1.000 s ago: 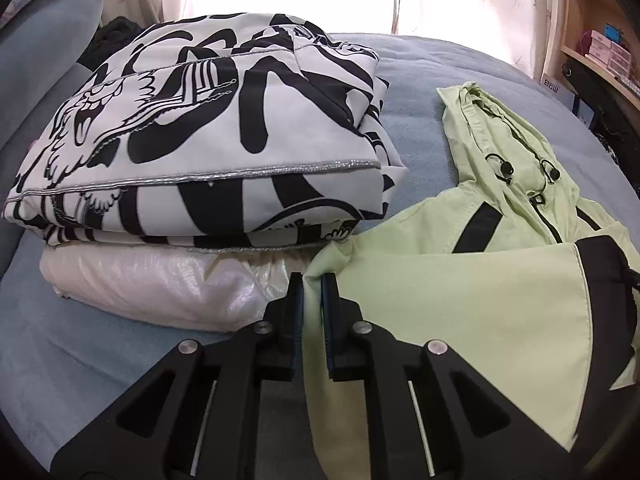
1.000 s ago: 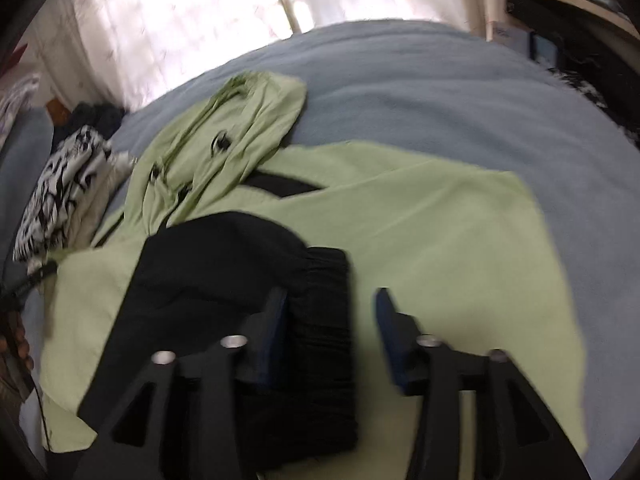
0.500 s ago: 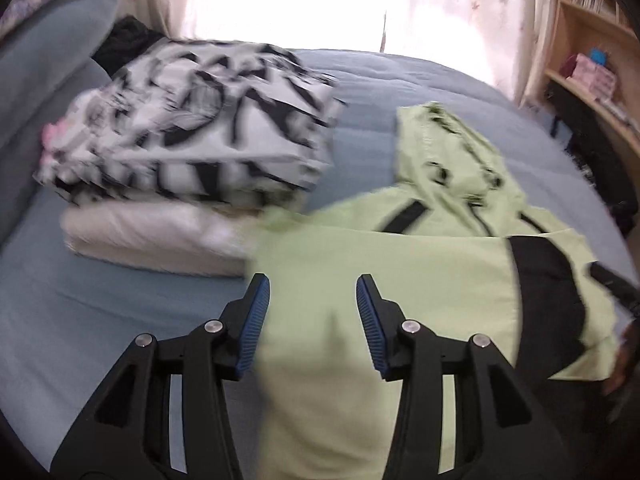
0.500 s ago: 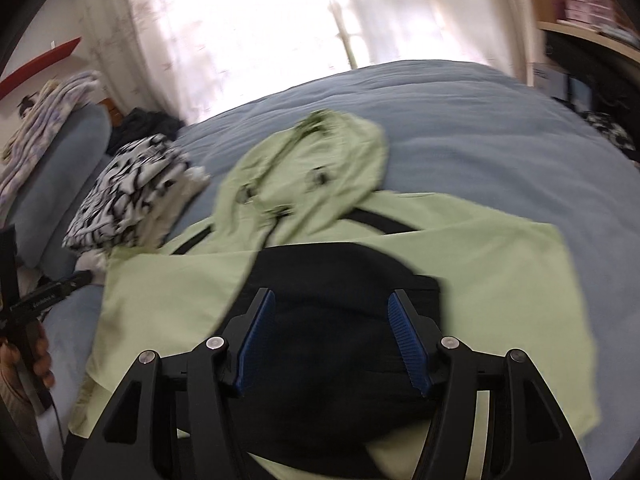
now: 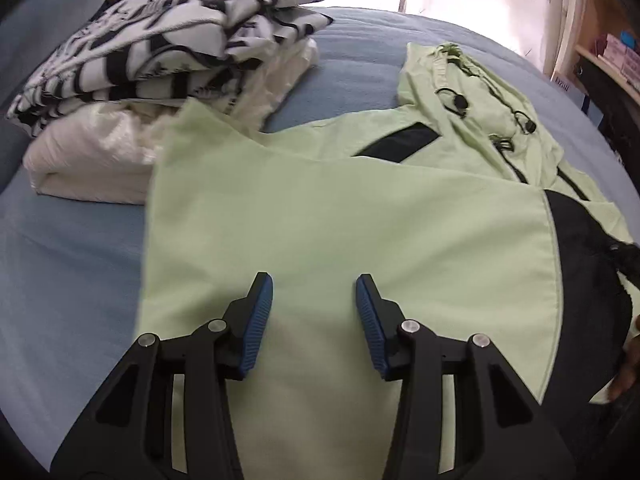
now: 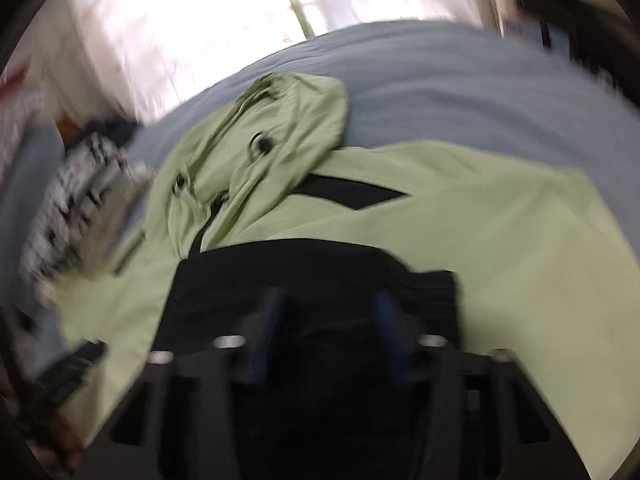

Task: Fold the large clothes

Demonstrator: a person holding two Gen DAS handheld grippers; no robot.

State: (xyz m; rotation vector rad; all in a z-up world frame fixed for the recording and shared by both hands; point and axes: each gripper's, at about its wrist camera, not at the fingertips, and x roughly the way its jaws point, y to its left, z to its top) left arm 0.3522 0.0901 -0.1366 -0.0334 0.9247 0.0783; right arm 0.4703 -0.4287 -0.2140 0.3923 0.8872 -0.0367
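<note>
A: Jacket (image 5: 360, 216), pale green with black panels, lies spread flat on the blue bed (image 5: 72, 264). The left wrist view is sharp. It shows a folded black-and-white garment (image 5: 160, 36) stacked on a white folded one (image 5: 92, 156), just beside the jacket's corner.

B: Blur smears the right wrist view, so that stack is only a streak at its edge. It does show the hood (image 6: 280, 128) and the black cuff (image 6: 320, 280) head-on.

A: Where are the fingers?

B: The left gripper (image 5: 314, 300) hovers over the folded green sleeve panel, jaws apart, having just opened, with nothing pinched. The right gripper (image 6: 330, 320) sits over the black cuff. Its jaws have just been closing, a gap shows between them, and the cuff lies in that gap. Blur hides whether the pads touch it.
</note>
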